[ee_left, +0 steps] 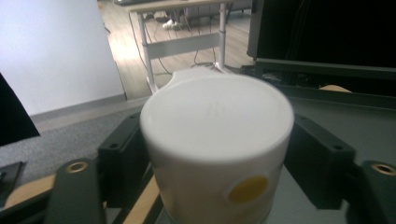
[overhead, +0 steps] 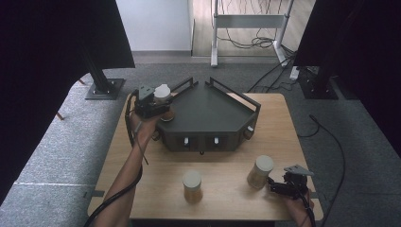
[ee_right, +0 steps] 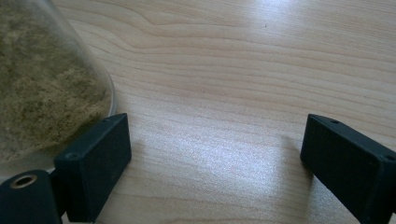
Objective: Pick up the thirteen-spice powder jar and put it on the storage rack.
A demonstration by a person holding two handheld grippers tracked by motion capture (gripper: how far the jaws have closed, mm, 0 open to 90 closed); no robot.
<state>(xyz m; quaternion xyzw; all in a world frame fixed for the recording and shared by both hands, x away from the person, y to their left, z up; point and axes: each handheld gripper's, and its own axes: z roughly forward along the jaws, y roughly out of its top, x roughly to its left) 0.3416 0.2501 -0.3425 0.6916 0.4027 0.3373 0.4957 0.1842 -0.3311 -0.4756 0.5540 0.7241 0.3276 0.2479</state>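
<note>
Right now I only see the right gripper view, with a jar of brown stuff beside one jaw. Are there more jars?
Observer: Yes. A second jar stands on the table, to the left of the jar by your gripper.
Operator: Where is the other gripper?
Observer: The left gripper is at the left corner of a dark tray.
Operator: Is it empty?
Observer: No, a third jar with a white lid stands between its jaws.

The high view is looking forward and down over the whole worktop (overhead: 156, 165). The left gripper view is sitting close behind its fingers (ee_left: 119, 161), facing a white-lidded jar (ee_left: 217, 140) between them (also seen from above). The right gripper view is skimming the wood, a jar (ee_right: 42, 88) just beyond its left finger.
</note>
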